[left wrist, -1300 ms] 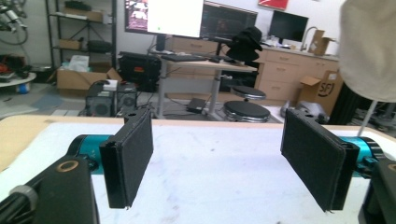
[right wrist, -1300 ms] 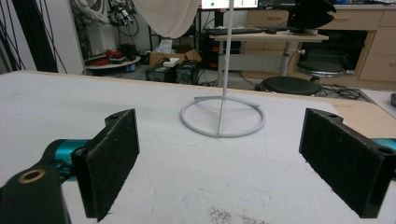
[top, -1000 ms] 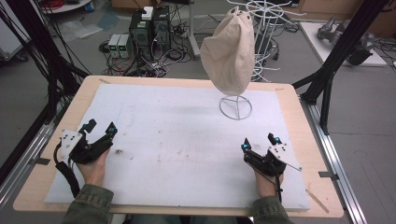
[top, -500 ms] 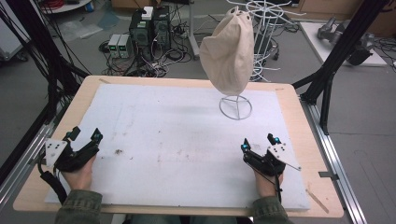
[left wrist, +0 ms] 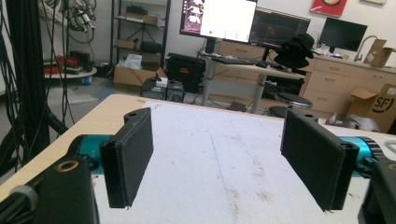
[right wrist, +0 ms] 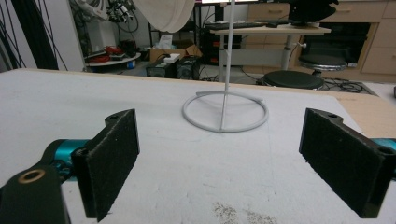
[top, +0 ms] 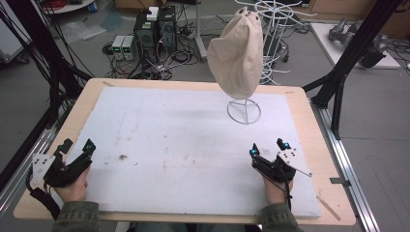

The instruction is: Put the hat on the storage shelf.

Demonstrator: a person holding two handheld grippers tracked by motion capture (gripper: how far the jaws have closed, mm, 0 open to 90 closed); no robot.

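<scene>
Both tools, left [top: 76, 147] and right [top: 267, 147], gape wide and empty; cap [top: 238, 52] hangs on stand [top: 243, 111] well ahead of right, so approach high, gripping fabric gently.

A cream fabric cap [top: 237, 53] hangs on a white wire stand [top: 243, 110] at the far right of the table, its soft crown drooping down over the thin upright post. The stand's ring-shaped base [right wrist: 225, 111] lies flat on the white mat, and the cap's lower edge hangs above the ring, clear of it.
</scene>
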